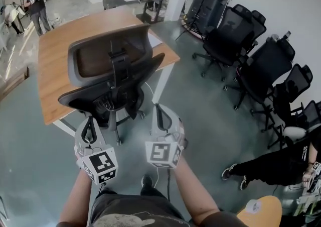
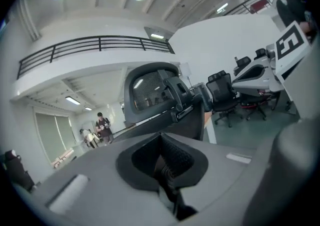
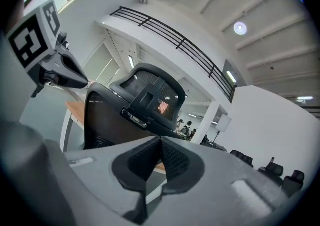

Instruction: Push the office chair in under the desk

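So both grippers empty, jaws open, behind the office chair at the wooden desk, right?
Jaws are shut, not open; each gripper view shows it. The left gripper and right gripper are empty, behind the office chair at the wooden desk.

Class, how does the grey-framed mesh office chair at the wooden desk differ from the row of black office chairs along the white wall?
Place: the grey-framed mesh office chair stands alone at the wooden desk's edge; the row of black office chairs lines the white wall, away from any desk.
Look: the desk chair's frame is grey, the desktop showing through its mesh; the row looks solid black.
Shared: high backs, star bases.
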Demonstrator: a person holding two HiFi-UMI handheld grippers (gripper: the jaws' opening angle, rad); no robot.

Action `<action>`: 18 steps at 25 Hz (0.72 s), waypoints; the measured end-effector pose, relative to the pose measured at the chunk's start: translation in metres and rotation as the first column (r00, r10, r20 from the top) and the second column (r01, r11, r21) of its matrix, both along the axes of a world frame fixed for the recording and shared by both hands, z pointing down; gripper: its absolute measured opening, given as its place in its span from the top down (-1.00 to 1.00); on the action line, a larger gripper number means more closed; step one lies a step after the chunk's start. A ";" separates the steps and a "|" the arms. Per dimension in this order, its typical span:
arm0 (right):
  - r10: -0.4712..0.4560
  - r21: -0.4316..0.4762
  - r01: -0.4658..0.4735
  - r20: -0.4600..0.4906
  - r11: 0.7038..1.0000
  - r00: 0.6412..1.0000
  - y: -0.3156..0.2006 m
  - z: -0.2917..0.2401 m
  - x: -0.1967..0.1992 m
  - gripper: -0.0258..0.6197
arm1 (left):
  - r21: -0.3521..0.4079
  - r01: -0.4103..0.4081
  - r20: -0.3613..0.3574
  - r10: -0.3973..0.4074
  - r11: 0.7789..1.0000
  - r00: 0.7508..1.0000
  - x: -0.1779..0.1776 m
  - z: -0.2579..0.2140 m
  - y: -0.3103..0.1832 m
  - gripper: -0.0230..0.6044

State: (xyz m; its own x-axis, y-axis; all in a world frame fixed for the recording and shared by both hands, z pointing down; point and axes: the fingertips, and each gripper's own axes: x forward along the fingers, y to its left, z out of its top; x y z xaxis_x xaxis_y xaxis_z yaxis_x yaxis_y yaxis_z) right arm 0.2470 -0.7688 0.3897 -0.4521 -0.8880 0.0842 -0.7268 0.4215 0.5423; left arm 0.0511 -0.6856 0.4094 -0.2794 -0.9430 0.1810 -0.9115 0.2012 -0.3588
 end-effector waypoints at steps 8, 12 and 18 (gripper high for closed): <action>0.099 -0.042 -0.095 0.105 0.995 0.990 0.066 -0.007 -0.065 0.95 | 0.010 -0.168 -0.188 0.167 0.986 0.968 -0.057 0.003 0.035 0.87; 0.140 -0.058 -0.133 0.150 0.989 0.979 0.121 -0.027 -0.090 0.94 | 0.070 -0.321 -0.256 0.328 0.944 0.909 -0.061 -0.012 0.057 0.87; 0.201 -0.044 -0.196 0.177 0.980 0.964 0.187 -0.035 -0.099 0.95 | 0.066 -0.446 -0.321 0.442 0.893 0.838 -0.059 -0.003 0.089 0.87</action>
